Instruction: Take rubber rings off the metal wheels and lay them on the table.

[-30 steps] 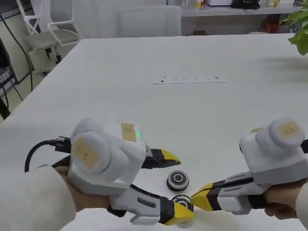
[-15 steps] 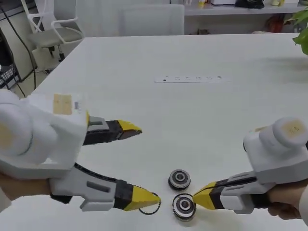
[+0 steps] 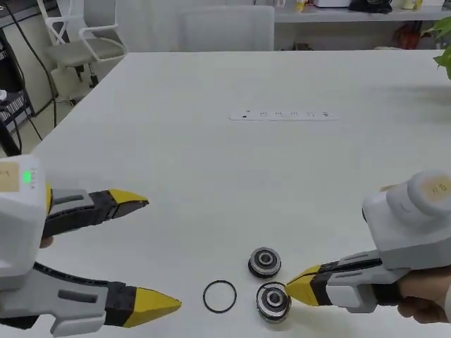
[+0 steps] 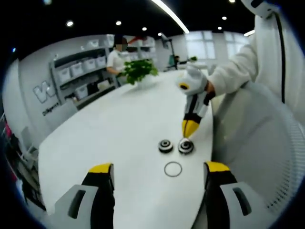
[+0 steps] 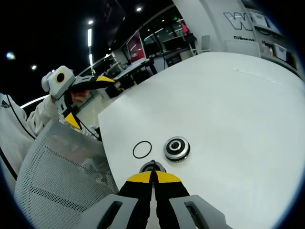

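Head view: left tongs [image 3: 161, 253] seen spread wide and empty, held low over the white surface [image 3: 246, 162] at the lower left. One rubber ring [image 3: 220, 296] is laid flat on the surface, free, just left of the near wheel [image 3: 273, 301]; the far wheel [image 3: 264, 262] sits just behind it, apart from the ring. Right tongs [image 3: 290, 289] are pressed together, tip touching the near wheel's upper edge. A power strip [image 3: 282, 115] lies well apart, mid-surface. Left gripper view: own jaws are spread with nothing between them; the ring [image 4: 173, 169] is seen ahead on the surface, both wheels [image 4: 165, 146] [image 4: 185, 147] side by side beyond it, w/ the right tongs [image 4: 188, 132] pointed down at the wheel on the right. A plant [image 4: 138, 70] is noted at the far end. Right gripper view: own jaws are closed tip to tip over the near wheel [image 5: 151, 167], partly hidden; whether rubber is caught btwn them can't be told. The ring [image 5: 142, 149] and far wheel [image 5: 177, 148] lie just beyond, and the left tongs [image 5: 90, 100] are seen open further off. Step judged: 1 ring off and laid down, next ring being started on the near wheel. Next move prob. calls for the wheel to be pinned by one tool and the rubber pried over the rim by the other, w/o the wheel being slid away.
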### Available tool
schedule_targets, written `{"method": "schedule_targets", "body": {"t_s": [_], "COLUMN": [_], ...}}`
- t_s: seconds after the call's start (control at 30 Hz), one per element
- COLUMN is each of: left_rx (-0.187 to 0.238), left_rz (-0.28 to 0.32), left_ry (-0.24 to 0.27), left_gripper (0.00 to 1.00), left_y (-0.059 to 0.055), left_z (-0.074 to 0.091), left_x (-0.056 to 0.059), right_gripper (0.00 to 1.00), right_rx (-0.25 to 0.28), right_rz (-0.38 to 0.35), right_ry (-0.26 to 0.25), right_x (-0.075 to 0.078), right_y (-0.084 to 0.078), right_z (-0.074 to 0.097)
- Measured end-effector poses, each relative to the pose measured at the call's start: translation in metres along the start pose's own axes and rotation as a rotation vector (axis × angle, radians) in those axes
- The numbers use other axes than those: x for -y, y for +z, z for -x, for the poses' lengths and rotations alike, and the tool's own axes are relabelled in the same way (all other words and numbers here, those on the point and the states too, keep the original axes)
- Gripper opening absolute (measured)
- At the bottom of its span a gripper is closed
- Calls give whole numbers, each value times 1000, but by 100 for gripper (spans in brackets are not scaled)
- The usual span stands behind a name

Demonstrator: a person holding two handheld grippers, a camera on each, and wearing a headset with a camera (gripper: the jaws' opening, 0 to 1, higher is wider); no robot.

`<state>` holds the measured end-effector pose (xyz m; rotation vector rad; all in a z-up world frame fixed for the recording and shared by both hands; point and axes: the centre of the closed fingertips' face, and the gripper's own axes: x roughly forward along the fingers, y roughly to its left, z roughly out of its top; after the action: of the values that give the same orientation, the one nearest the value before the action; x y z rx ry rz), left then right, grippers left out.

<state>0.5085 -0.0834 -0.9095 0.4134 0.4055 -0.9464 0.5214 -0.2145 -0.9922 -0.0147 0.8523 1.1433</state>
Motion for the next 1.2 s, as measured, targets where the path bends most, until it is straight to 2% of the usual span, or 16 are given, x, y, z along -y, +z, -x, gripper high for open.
{"method": "schedule_targets", "body": {"t_s": [0.13,0.53,0.7,0.87,1.13,1.2], "left_rx": [5,17,15,20,25,32], "left_rz": [28,90,108,117,147,153], "left_ry": [21,54,52,54,63,66], "left_gripper": [79,80,80,80,81,81], "left_y": [-6,-18,-23,-24,-31,-32], "left_z": [7,13,13,14,14,14], "left_x": [-2,4,7,8,9,9], "right_gripper": [0,0,0,0,0,0], "right_rx": [5,27,76,101,122,132], "right_rz": [-5,-17,-43,-58,-74,-52], "right_ry": [-2,3,7,16,49,55], "right_x": [1,-2,-1,-3,-14,-19], "right_y": [1,6,16,22,29,34], "right_z": [1,3,7,6,2,0]}}
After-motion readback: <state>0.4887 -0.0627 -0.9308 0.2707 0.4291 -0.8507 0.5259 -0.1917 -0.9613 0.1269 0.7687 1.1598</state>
